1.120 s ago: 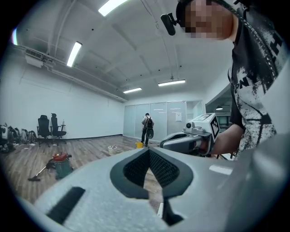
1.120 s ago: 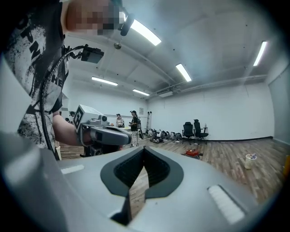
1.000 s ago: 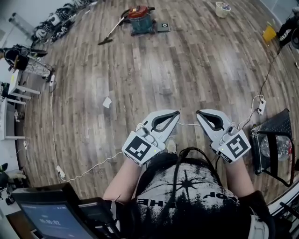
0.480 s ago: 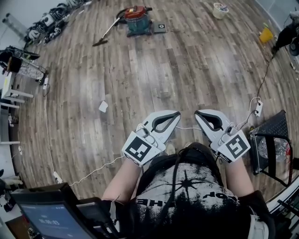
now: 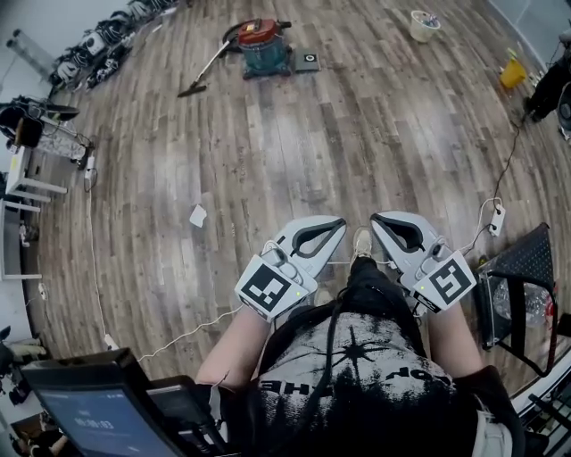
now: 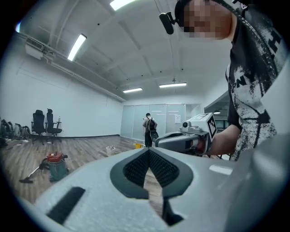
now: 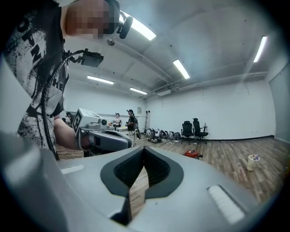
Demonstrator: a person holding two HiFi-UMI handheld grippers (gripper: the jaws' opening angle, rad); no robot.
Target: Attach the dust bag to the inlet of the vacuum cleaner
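Both grippers had travelled forward with the walking person, and a shoe (image 5: pixel 360 243) now showed between them. The left gripper (image 5: pixel 337 225) and right gripper (image 5: pixel 378 220) were closed on nothing. Beside the right one, a black basket (image 5: pixel 535 254) held clear bottles. This looked like the approach step: the vacuum cleaner (image 5: pixel 265 45) stood well ahead and had to be reached next. No dust bag could be made out. A far pail (image 5: pixel 425 24) held small items.

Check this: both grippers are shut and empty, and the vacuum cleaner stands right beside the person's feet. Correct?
Only the place is wrong: the head view shows the vacuum cleaner far across the floor. The left gripper and right gripper are shut and empty.
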